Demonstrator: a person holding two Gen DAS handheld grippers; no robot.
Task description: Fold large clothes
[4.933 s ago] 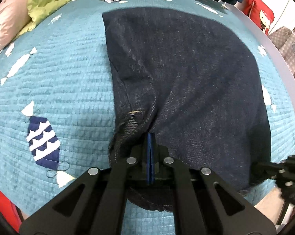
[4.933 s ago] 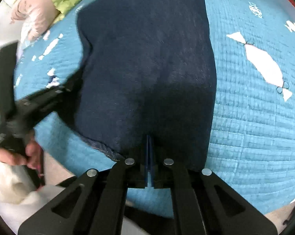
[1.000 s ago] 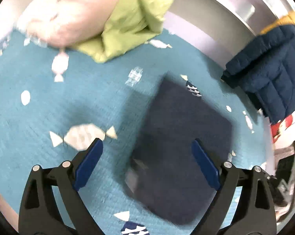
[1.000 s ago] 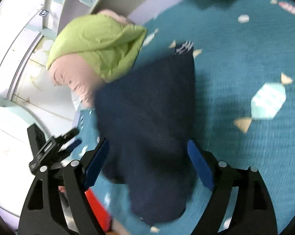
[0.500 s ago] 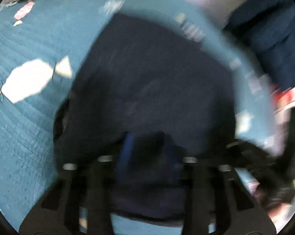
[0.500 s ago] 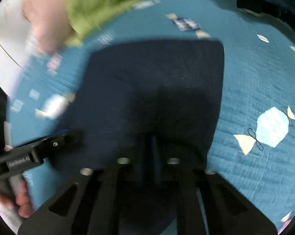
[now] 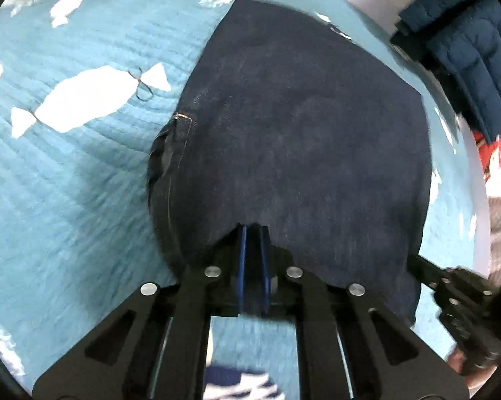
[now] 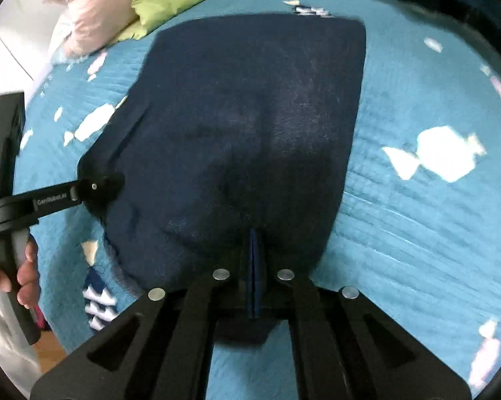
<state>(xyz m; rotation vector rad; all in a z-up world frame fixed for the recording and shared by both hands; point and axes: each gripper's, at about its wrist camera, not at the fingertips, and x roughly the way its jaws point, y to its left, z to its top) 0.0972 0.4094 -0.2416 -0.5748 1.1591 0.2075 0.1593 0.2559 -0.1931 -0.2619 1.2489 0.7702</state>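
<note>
Now that both tools, spread wide above the bed a second ago, have dropped, my left gripper (image 7: 252,230) and right gripper (image 8: 254,233) pinch the near edge of the folded jeans (image 7: 300,126) on the blue quilt (image 7: 84,173), ready for another fold.

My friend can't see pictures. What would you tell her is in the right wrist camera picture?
The right gripper has its fingers shut on the near edge of folded dark jeans lying on a teal quilt. The left gripper pinches the jeans' left edge.
</note>
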